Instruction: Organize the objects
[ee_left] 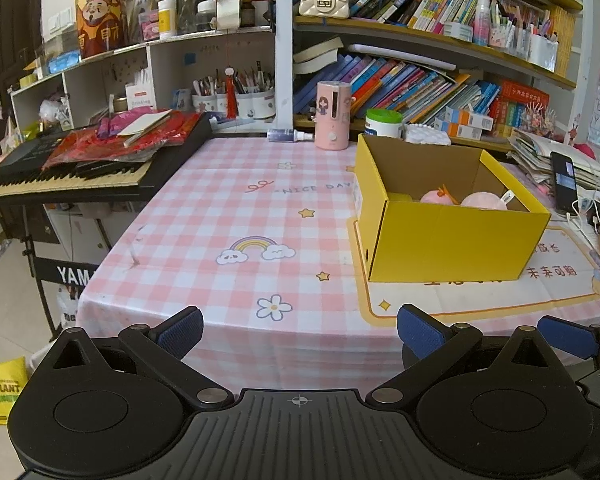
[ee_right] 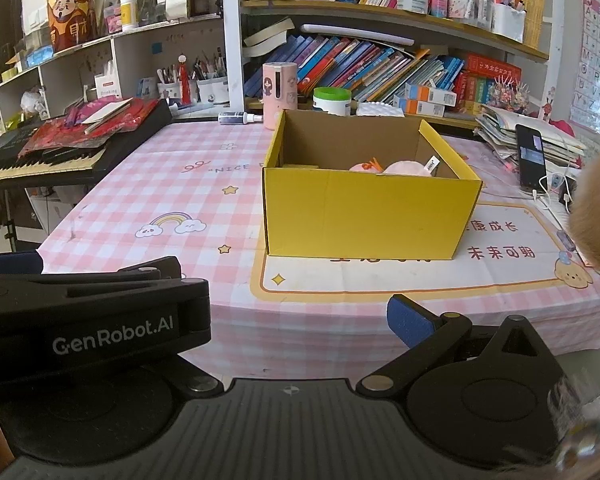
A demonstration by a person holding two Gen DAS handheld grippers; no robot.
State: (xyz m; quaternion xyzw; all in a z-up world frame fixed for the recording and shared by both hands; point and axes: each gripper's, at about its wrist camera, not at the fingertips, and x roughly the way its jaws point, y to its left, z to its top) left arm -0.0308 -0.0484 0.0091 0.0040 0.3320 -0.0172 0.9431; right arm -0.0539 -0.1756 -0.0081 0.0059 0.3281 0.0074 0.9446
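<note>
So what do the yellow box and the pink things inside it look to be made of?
The yellow box looks like cardboard: a matte yellow outside, a plain brown inside and folded flaps. The pink things seem to be plush fabric, soft and fuzzy, one with a sewn white tag; most of each is hidden.

"GenRobot.AI" on left hand-held gripper [ee_right: 112,334]; "NICE DAY" on tablecloth [ee_left: 220,220]
</note>
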